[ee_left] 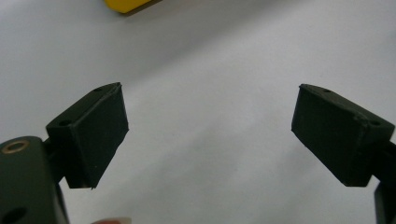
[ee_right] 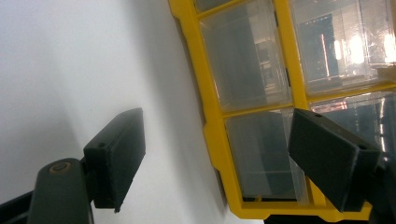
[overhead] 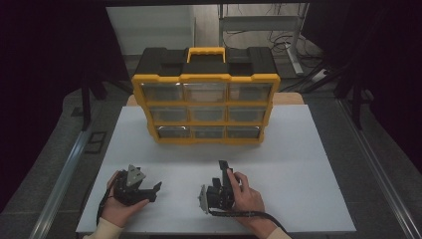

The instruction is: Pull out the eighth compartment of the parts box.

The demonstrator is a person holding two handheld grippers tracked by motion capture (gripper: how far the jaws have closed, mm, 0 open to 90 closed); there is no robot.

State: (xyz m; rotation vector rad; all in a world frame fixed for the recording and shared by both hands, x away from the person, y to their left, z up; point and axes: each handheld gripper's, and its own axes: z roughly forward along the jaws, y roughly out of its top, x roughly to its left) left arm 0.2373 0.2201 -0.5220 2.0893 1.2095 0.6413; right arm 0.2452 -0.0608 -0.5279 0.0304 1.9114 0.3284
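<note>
Table (overhead: 298, 149): white top, wide, bare w/ a faint seam running across it near the hands; wooden edge peeks out behind the organizer on both sides.
Organizer (overhead: 205, 77): yellow-framed parts case w/ black top, stands upright at the far-middle of the table, front faces the person. Yellow carry handle (overhead: 205, 51) centred on top. In the right gripper view the frame (ee_right: 210, 130) runs tilted, since that camera is rolled over.
Drawers (overhead: 205, 91): three rows of three, clear plastic, all look pushed in flush. Contents: can't tell, too much glare and blur on the fronts (ee_right: 247, 60).
Left hand (overhead: 119, 209): near-left of the table, well apart from the organizer, pale sleeve at the wrist.
Right hand (overhead: 246, 196): near-centre, a bit right of the left one, cable trailing toward the table's near edge.
Left gripper (overhead: 149, 191): held low over bare table, grey plate on top, pointing right-ish. Jaws spread wide, nothing betw. them; black pads (ee_left: 93, 135) frame plain white surface, w/ a yellow corner of the case at the top edge.
Right gripper (overhead: 225, 172): turned on its side, aimed at the organizer's lower-right drawers but well short of them. Jaws spread wide, holding nothing; pads (ee_right: 116, 154) sit either side of the case's edge in its own view.
</note>
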